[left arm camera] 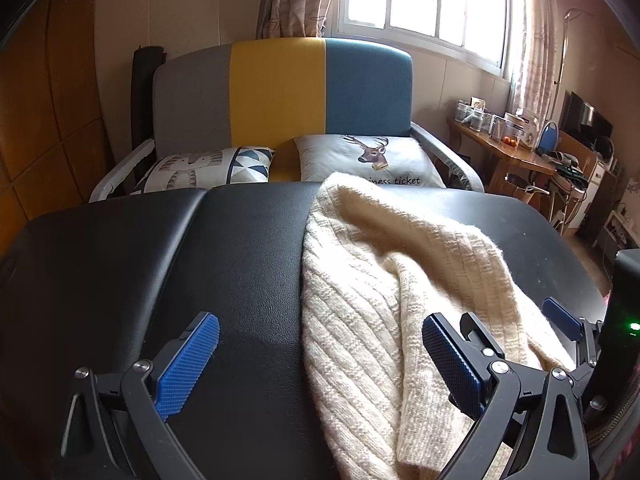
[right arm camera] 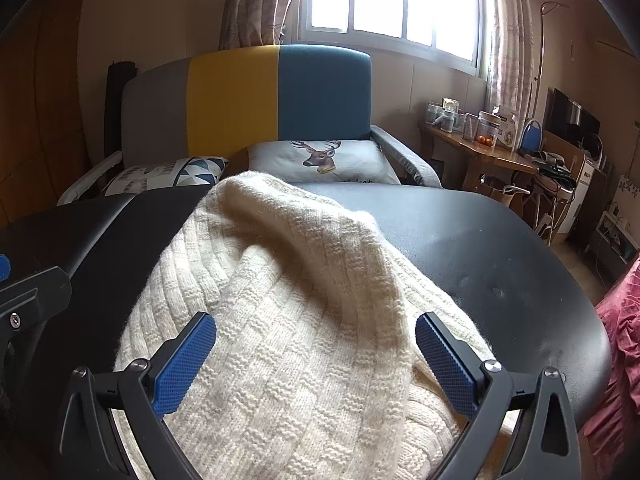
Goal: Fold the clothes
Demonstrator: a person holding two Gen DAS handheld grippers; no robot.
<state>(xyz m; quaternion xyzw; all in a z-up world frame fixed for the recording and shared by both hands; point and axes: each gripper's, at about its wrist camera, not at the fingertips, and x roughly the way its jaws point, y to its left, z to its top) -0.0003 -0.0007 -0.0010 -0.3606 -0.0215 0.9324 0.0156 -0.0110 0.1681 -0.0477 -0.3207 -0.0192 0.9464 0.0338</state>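
Note:
A cream knitted sweater [left arm camera: 372, 280] lies rumpled on a black padded table [left arm camera: 160, 264], reaching from the near edge to the far edge. My left gripper [left arm camera: 320, 356] is open above the sweater's left edge, its right finger [left arm camera: 452, 364] over the knit, its left over bare table. My right gripper [right arm camera: 316, 356] is open with the sweater [right arm camera: 288, 300] bunched between its fingers, not clamped. The right gripper's blue pad also shows at the right of the left wrist view [left arm camera: 560, 316].
Behind the table [right arm camera: 500, 248] stands a grey, yellow and blue sofa [left arm camera: 280, 92] with two printed cushions [left arm camera: 368, 160]. A wooden desk [left arm camera: 516, 156] with jars and a monitor is at the right. Red fabric [right arm camera: 620, 340] lies at the right edge.

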